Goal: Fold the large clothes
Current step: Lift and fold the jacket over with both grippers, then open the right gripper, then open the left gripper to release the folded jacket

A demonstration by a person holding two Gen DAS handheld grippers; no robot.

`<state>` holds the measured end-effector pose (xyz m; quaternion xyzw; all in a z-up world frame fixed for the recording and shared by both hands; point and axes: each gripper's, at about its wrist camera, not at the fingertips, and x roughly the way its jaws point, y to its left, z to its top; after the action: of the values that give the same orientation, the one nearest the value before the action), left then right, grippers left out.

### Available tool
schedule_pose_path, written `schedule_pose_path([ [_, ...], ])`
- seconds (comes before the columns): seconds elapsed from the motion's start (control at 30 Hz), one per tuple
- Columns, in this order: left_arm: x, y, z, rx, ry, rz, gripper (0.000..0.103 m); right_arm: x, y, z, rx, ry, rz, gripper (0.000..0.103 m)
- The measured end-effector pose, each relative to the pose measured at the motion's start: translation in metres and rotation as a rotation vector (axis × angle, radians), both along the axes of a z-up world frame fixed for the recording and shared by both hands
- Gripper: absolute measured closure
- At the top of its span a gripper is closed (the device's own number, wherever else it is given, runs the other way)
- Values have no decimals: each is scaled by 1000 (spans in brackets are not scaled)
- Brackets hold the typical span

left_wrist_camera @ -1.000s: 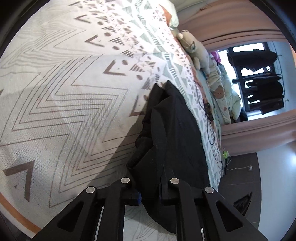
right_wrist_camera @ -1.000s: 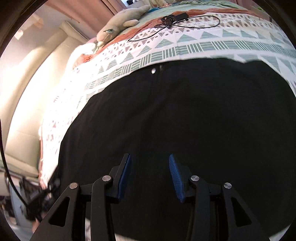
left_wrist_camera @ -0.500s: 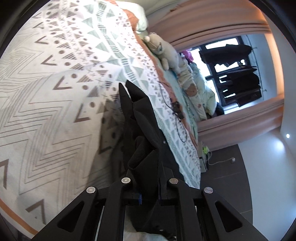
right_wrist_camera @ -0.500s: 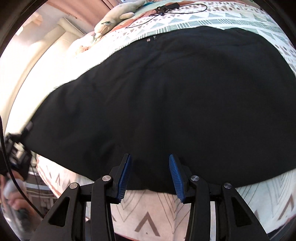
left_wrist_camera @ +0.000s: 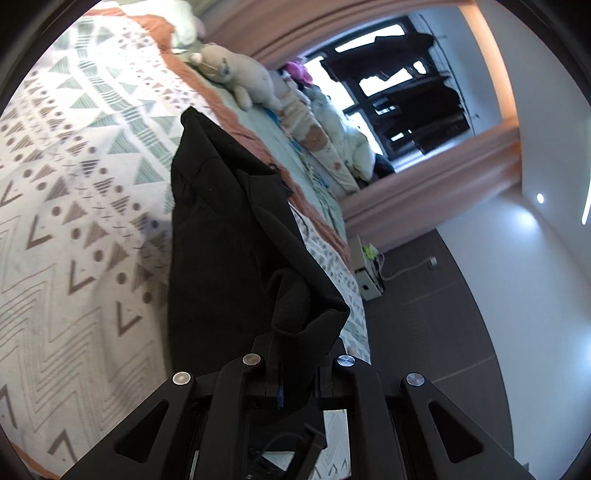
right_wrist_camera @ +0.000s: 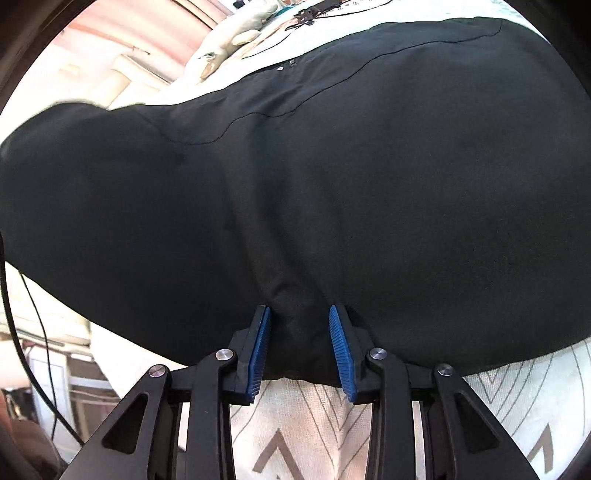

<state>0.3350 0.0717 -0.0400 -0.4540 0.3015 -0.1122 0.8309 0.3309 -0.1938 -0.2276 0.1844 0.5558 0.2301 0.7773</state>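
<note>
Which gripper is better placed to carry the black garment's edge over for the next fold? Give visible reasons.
Left. The left gripper is shut on a raised bunch of the black garment. The right gripper stands open, with cloth between its pads but not pinched.

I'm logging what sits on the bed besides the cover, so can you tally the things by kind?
Black garment: 1, pinched by the left gripper, with the right gripper fingers set either side of a bunched edge.
Grey plush animal: 1.
Black cable with a small device: 1.
Total: 3. Pale bundles lie past the plush, too blurred to count.
</note>
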Motion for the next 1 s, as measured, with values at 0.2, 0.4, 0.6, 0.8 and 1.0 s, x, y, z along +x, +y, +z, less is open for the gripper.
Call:
schedule_pose_path([
  [0.2, 18, -41, 14, 40, -21, -74, 94, 4, -30, 10, 108, 55, -16, 68],
  [0.4, 36, -77, 12, 67, -1, -131, 94, -9, -77, 36, 154, 14, -97, 68],
  [0.6, 59, -126, -4, 95, 45, -207, 94, -30, -128, 57, 161, -26, -187, 68],
  [0.8, 87, -185, -38, 156, 137, -312, 94, -46, -185, 56, 161, -17, -302, 68],
  [1.0, 90, -231, -69, 215, 219, -404, 94, -64, -228, 46, 154, 9, -398, 68],
])
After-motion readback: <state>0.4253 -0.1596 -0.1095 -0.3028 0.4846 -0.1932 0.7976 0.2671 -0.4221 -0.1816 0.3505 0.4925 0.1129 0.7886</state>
